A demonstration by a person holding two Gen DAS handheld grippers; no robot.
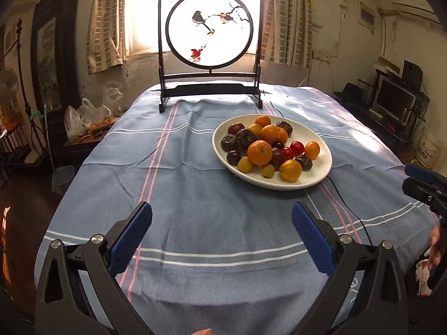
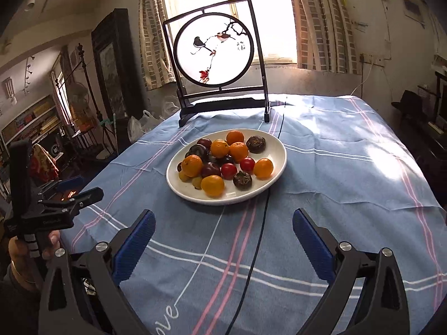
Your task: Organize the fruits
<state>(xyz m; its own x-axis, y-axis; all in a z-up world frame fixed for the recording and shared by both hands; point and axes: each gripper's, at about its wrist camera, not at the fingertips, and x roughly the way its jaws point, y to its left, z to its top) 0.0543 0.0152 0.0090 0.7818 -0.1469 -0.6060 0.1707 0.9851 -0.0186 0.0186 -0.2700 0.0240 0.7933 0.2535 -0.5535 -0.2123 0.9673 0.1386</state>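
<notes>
A white oval plate point(image 1: 321, 171) point(image 2: 275, 153) sits on the blue striped tablecloth and holds a heap of fruit: oranges point(image 1: 259, 152) point(image 2: 238, 151), dark plums point(image 1: 237, 142) point(image 2: 211, 169), red cherry tomatoes point(image 1: 297, 147) point(image 2: 247, 164), small yellow fruits point(image 1: 245, 164) point(image 2: 197, 181) and dark wrinkled fruits point(image 2: 256, 144). My left gripper point(image 1: 222, 215) is open and empty over the cloth, short of the plate and to its left. My right gripper point(image 2: 223, 220) is open and empty, just in front of the plate.
A black-framed round bird screen point(image 1: 210, 28) point(image 2: 215, 50) stands at the table's far edge. A thin black cable point(image 2: 261, 223) runs over the cloth from under the plate toward me. Plastic bags point(image 1: 83, 117) lie on a stand at the left.
</notes>
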